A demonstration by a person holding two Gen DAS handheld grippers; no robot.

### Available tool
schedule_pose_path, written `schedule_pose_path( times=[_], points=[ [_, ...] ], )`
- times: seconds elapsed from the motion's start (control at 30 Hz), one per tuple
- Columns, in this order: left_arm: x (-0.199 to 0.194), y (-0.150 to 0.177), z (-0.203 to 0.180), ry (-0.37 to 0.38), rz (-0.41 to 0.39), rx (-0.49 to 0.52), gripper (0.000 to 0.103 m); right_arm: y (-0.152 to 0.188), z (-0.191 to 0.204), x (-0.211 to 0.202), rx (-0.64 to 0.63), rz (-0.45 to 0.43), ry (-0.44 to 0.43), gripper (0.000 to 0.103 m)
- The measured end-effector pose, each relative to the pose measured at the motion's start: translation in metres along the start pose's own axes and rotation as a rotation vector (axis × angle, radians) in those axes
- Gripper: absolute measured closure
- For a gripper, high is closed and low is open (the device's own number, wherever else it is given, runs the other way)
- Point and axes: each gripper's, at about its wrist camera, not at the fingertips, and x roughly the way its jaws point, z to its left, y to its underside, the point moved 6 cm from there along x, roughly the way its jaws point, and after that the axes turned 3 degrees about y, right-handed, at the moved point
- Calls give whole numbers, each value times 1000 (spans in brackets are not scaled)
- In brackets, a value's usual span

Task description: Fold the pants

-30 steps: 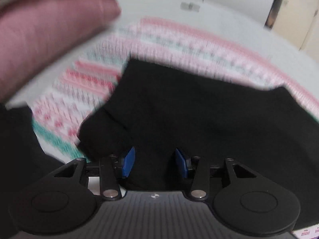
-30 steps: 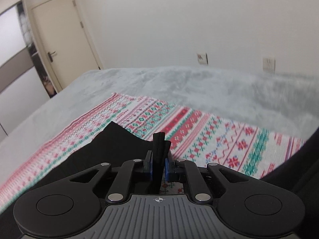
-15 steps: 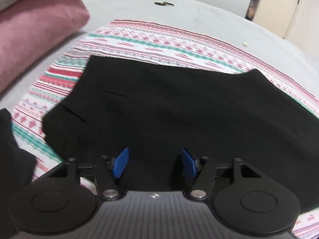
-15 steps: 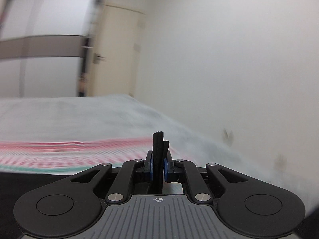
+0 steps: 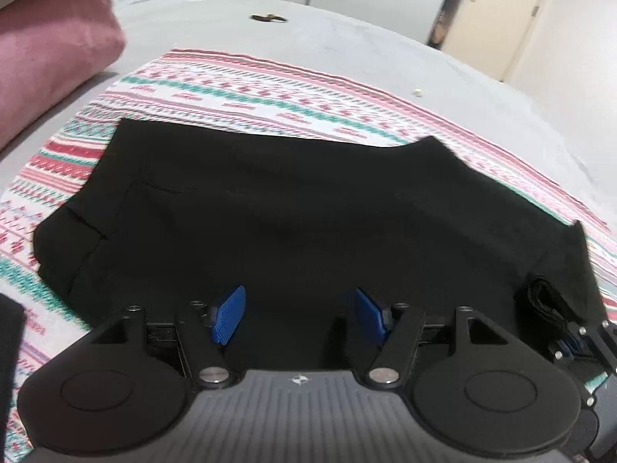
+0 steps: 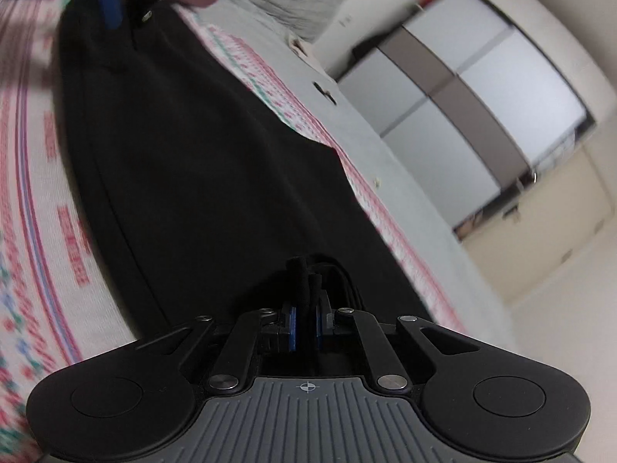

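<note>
Black cloth: pants (image 5: pixel 308 208), lying flat in a folded slab on a patterned red, green and white blanket (image 5: pixel 239 88), itself on a grey bed (image 5: pixel 347 38).

Left wrist view: left gripper (image 5: pixel 300 314) above the near edge of the pants, its blue pads (image 5: pixel 228 314) spread and still widening, nothing pinched between them. Pink pillow (image 5: pixel 46 46) at upper left, cut off by the frame. Small dark item (image 5: pixel 268 18) on the far bed, too small to identify. Right gripper (image 5: pixel 567 341) at the right edge, partly cut off, with a bunched strip of pants in it.

Right wrist view: tilted and blurred at the left. Right gripper (image 6: pixel 304 326) pressed together on a thin fold of the pants (image 6: pixel 193 146). Left gripper (image 6: pixel 115 0) at the top, mostly cropped. Closet doors (image 6: pixel 462 92) beyond.
</note>
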Motion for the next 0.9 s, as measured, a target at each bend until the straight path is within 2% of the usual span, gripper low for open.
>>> schedule_pose_path(
  times=[0.2,0.33,0.4,0.57,0.67,0.77,0.83,0.9],
  points=[
    [-2,-2,-34,128,-37,54,18,-8,-29,-11,261,43,-3,96],
    [2,1,-60,218,-35,100,18,-4,-22,-6,294,84,-43,96],
    [5,2,-74,262,-43,157,18,0,-18,-7,298,97,-50,96],
    [13,-1,-120,313,-88,353,18,1,-4,-13,220,78,-10,95],
    [25,4,-168,349,-84,565,18,7,0,-9,222,79,-15,95],
    [53,20,-212,365,4,794,18,11,5,-10,179,56,0,95],
    [69,26,-227,361,63,849,18,13,5,-11,179,48,0,95],
    [79,27,-237,364,95,853,19,15,5,-12,184,41,-2,95]
  ],
)
